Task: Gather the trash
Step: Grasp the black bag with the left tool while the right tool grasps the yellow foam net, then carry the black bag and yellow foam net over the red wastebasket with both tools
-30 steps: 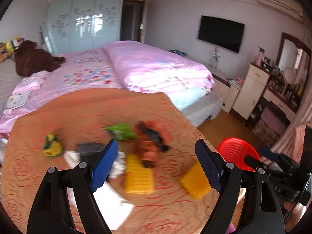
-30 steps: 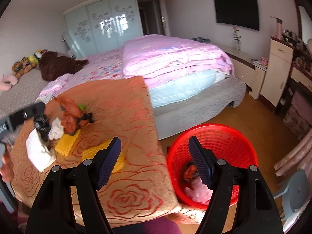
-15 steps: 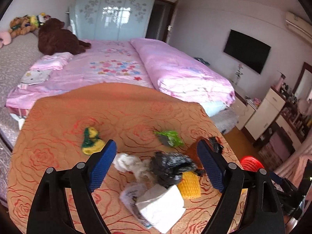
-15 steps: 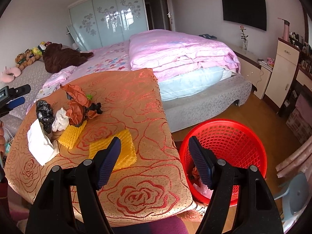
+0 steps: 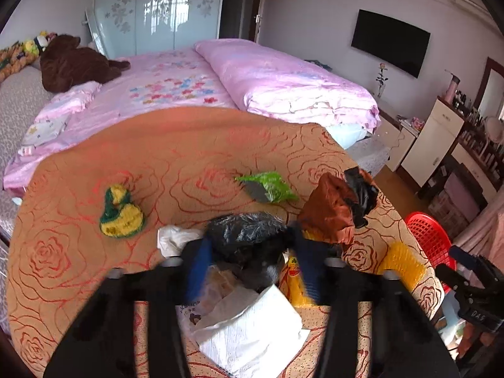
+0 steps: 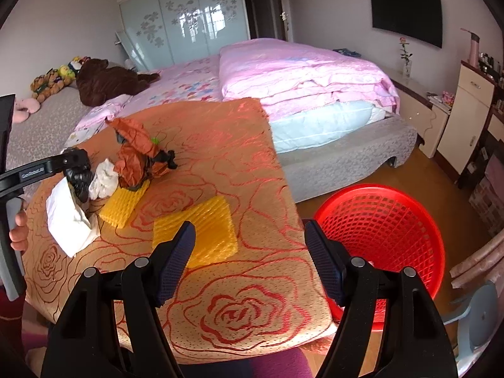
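Note:
My left gripper (image 5: 250,263) is shut on a crumpled black plastic bag (image 5: 249,236) on the orange rose-patterned table (image 5: 189,157); the bag also shows in the right wrist view (image 6: 78,178). Around it lie white tissue (image 5: 252,330), a brown wrapper (image 5: 330,211), a green wrapper (image 5: 267,186), a yellow-green wad (image 5: 121,214) and yellow foam pads (image 6: 195,233). My right gripper (image 6: 249,261) is open and empty above the table's near right edge, beside the red trash basket (image 6: 378,220).
A pink bed (image 6: 299,72) stands behind the table. A cabinet and dresser (image 6: 466,119) line the right wall. A light blue stool (image 6: 478,315) stands right of the basket on the wooden floor.
My left gripper moved down and forward onto the black bag and its jaws closed on it. My right gripper swung left, away from the basket, staying open.

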Available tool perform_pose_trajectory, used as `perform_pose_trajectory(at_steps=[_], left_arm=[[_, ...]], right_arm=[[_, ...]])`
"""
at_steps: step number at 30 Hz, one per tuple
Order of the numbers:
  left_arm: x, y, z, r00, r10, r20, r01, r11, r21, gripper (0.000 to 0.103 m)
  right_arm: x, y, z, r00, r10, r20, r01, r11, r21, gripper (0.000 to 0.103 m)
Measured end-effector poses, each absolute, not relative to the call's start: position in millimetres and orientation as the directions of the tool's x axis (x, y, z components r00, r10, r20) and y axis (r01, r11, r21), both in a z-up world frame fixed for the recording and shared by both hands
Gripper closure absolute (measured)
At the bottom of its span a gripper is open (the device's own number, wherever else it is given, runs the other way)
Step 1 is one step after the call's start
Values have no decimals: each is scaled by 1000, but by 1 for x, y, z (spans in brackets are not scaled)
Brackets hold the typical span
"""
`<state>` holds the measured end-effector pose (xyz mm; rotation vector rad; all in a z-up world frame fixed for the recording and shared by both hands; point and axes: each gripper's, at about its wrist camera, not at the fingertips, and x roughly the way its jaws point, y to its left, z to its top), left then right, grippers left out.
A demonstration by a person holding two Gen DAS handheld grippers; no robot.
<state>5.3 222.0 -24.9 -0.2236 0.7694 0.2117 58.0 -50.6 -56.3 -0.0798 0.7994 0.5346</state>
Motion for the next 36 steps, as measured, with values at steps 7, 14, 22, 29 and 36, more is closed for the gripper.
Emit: perform_pose_trajectory(at_steps=[7, 14, 22, 29, 36], left_arm=[[-5, 235, -12, 740, 103, -665, -292, 939, -181, 77], [-21, 242, 28, 805, 136, -578, -310, 927, -213, 77], [-33, 234, 48, 834, 132, -536, -284, 935, -211, 77], [-32, 234, 44, 828, 127, -546, -287, 933, -217, 77], [-32, 233, 39, 821, 120, -559, -286, 933, -220, 77]], right_arm=[[55, -28, -63, 538, 442, -718, -546, 831, 103, 33], [54, -1, -72, 492, 467, -735, -615, 784, 85, 29], [61, 13, -86, 490, 444, -750, -617, 785, 62, 22], [63, 8, -92, 501, 440, -746, -619, 784, 47, 34], [66, 2, -90, 501, 445, -743, -607, 792, 65, 55]])
